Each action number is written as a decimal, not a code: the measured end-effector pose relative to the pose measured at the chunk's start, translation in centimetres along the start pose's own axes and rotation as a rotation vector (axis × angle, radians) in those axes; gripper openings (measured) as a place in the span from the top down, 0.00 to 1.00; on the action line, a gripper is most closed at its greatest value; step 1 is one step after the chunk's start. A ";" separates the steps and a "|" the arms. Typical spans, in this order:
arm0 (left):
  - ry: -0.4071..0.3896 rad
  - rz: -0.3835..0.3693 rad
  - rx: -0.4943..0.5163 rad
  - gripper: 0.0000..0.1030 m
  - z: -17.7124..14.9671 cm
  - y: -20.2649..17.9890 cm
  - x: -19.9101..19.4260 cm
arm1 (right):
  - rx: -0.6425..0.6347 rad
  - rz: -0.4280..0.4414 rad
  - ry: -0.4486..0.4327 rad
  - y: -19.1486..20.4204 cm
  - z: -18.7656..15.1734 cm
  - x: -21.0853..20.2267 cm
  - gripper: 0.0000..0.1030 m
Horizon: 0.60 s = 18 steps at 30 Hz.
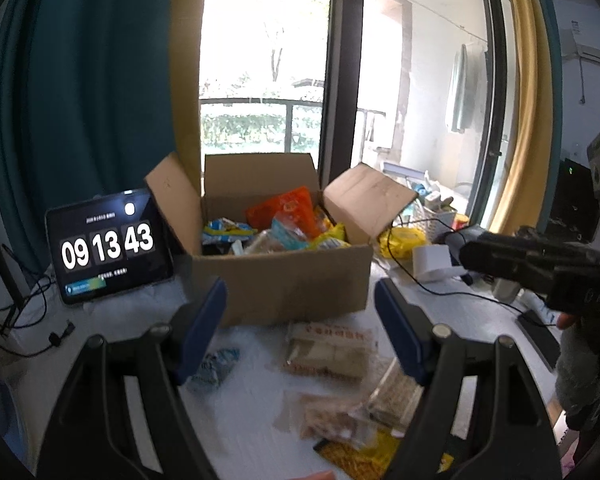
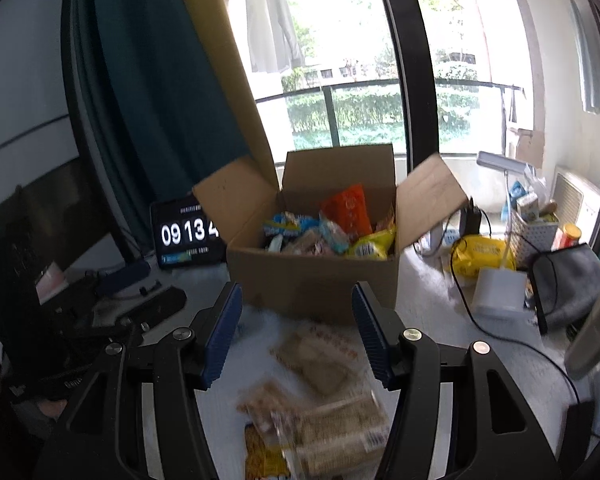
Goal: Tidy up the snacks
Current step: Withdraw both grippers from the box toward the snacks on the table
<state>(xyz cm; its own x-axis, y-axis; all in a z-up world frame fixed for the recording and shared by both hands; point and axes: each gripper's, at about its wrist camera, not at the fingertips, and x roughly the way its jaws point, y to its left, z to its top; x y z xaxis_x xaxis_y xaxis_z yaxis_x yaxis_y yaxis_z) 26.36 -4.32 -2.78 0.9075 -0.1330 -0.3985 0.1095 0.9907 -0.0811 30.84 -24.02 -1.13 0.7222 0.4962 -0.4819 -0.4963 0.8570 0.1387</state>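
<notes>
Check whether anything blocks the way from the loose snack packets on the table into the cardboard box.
Nothing visible does. The loose snack packets lie on the table just in front of the cardboard box, whose flaps stand open. Only its front wall must be cleared. Both hand-held grippers are open and empty.

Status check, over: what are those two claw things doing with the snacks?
Left gripper open, empty. Right gripper open, empty. Cardboard box part-filled; snack packets loose on table before it. Nothing blocking.

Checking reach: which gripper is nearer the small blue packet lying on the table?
Left. The blue packet lies just beside the left gripper finger; the right gripper hovers over the tan packets, the blue packet outside its view.
</notes>
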 end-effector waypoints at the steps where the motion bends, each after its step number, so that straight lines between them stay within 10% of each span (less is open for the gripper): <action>1: 0.006 -0.002 -0.003 0.25 -0.5 0.1 -0.3 | -0.001 -0.005 0.005 0.1 -0.6 -0.3 0.42; 18: 0.217 -0.014 -0.051 0.25 -10.1 2.2 0.8 | 0.065 -0.025 0.132 -1.8 -9.2 1.2 0.26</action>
<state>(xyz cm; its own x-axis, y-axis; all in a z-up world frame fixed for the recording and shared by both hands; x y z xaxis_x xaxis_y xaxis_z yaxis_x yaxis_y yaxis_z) 23.24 -2.51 -12.53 0.7969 -0.1555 -0.5838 0.0961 0.9866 -0.1317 28.15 -26.24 -9.92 0.6617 0.4560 -0.5951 -0.4439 0.8780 0.1791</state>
